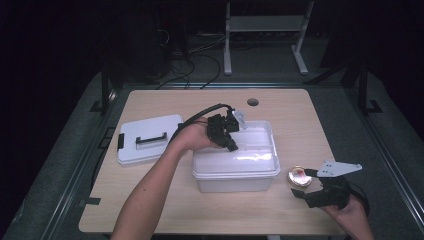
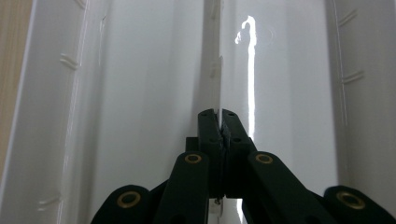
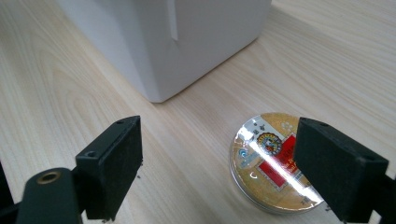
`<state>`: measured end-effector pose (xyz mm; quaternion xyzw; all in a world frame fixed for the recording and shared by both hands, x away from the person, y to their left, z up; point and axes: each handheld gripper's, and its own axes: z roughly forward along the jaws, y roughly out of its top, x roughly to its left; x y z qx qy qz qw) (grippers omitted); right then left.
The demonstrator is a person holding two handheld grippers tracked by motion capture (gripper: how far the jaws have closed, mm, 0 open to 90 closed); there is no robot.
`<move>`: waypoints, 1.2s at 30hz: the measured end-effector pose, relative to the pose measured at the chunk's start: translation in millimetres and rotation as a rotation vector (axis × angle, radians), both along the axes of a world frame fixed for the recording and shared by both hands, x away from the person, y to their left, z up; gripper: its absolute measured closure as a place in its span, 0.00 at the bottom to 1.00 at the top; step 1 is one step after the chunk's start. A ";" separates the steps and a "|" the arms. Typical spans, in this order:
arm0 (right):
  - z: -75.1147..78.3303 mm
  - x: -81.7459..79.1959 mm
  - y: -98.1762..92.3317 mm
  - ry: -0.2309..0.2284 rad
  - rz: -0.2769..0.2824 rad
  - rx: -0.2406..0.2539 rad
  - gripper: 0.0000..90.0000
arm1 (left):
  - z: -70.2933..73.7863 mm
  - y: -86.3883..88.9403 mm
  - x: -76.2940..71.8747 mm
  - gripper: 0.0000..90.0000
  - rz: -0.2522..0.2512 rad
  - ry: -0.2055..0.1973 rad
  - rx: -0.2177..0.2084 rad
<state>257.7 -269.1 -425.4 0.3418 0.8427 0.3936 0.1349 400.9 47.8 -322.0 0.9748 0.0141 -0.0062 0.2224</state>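
My left tool (image 2: 218, 114) is clenching on the thin divider (image 2: 214, 60) inside the white plastic box (image 1: 235, 160). My right tool (image 3: 219, 163) is gaping wide just above the bench (image 1: 165, 200), its right jaw overlapping the round gold tin (image 3: 268, 163) beside the box's corner. The box's lid (image 1: 147, 139) is lying to the left.

Black gripper (image 2: 219, 116) linkages, brass rivets; grey plate, black cable.
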 end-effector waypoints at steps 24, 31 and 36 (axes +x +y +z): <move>1.3 -2.1 1.7 -0.011 -0.019 -0.029 0.17 | 81.2 92.9 -52.1 0.99 0.036 -0.148 -0.094; 2.8 -1.6 0.4 -0.015 -0.035 -0.028 0.17 | 94.5 148.8 -68.9 0.99 0.116 -0.191 -0.132; 3.6 -1.2 -1.0 -0.013 -0.043 -0.029 0.17 | 86.8 190.5 -78.1 0.99 0.175 -0.187 -0.130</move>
